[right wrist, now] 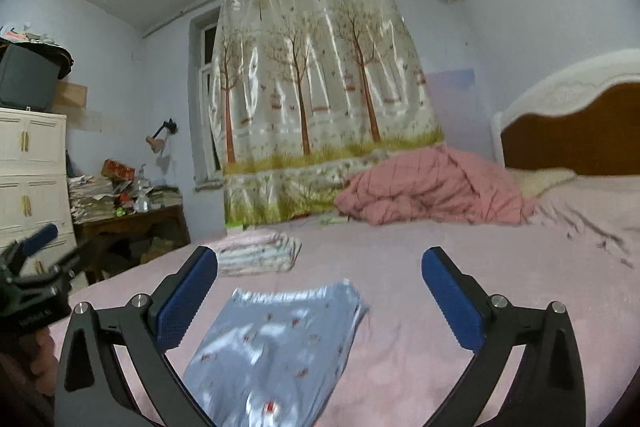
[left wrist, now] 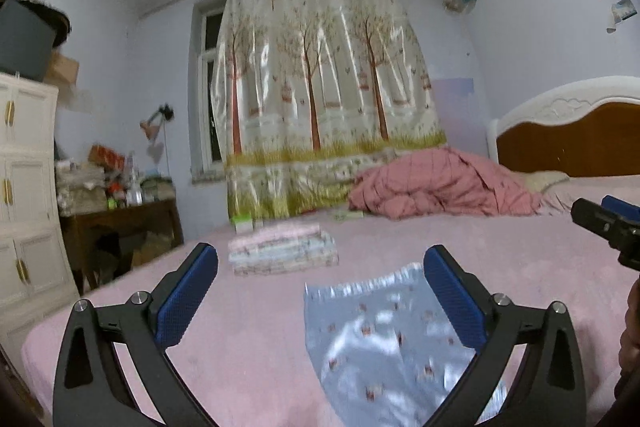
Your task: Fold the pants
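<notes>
The left gripper [left wrist: 320, 267] stands with its jaws spread as wide as they go, the blue pads [left wrist: 188, 297] far apart and nothing pressed between them. It holds nothing and points level across the bed [left wrist: 440, 239]. The pants [left wrist: 384, 343], light blue with a small printed pattern, lie flat on the pink bed cover below and just ahead of this gripper, toward 5 o'clock in the left wrist view; one edge passes behind the right-hand pad, and whether cloth and pad touch cannot be told.

The right gripper [right wrist: 320, 267] is likewise fully spread and empty, its pads clear of any cloth. In the right wrist view the pants [right wrist: 276, 347] lie folded at 6 to 7 o'clock, their near part running behind the left-hand finger, the waistband edge turned toward 12 o'clock.

Each gripper shows in the other's view: the right one at 3 o'clock from the left wrist, the left one at 9 o'clock from the right wrist.

Beyond the pants, at 11 to 12 o'clock, a stack of folded clothes [left wrist: 282, 253] sits on the bed. A crumpled pink quilt [left wrist: 444, 187] lies farther back at 1 o'clock, before a tree-printed curtain [left wrist: 324, 87].
</notes>
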{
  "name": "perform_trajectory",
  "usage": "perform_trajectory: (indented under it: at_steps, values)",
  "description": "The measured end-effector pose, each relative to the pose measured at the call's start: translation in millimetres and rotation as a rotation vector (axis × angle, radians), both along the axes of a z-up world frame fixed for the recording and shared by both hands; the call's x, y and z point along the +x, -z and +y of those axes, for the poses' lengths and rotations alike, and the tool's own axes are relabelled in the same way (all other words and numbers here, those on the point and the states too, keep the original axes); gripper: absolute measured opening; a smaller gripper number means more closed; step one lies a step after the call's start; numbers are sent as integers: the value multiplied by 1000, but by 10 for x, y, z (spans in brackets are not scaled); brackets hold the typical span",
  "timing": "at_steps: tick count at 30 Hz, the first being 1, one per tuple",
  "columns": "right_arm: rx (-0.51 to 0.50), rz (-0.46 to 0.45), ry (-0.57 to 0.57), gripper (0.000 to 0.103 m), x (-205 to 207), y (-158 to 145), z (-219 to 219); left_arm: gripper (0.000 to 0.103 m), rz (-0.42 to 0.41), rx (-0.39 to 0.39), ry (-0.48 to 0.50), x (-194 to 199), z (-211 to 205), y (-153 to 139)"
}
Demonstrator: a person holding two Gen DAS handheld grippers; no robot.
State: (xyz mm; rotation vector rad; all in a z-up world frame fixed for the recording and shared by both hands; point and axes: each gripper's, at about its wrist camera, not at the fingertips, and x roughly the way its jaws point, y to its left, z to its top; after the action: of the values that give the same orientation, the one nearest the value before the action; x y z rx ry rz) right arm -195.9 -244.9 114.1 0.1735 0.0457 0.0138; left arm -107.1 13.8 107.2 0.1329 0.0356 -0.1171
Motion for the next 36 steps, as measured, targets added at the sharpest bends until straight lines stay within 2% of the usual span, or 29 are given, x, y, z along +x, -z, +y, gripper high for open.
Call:
perform_trajectory:
  at_steps: [4,8,11,14,17,21,25,29,31,36]
  values:
    - [-9,80,-10,103,-69,217,49,102,95,-15,8,16,103,233]
    - [20,172,-28,103,48,466,58,102,145,17,-10,9,130,449]
    - [46,236,-26,103,147,631,42,102,193,12,-7,8,170,597]
    - [95,340,-65,103,252,837,16,102,203,6,7,-57,209,729]
    - [115,396,-76,102,260,1061,29,101,218,55,-14,-76,183,877]
    - [7,450,-55,92,275,1228,80,93,305,72,-3,-1,180,1087]
    - [-12,529,-121,84,332,1345,28,86,373,83,-13,82,214,1265]
    - [-99,604,-128,83,406,1514,-21,76,465,109,20,176,199,1486]
    - [-141,648,-143,82,444,1620,-6,75,492,127,30,191,157,1579]
    - [-279,642,-141,82,464,1754,159,75,524,146,27,216,81,1714]
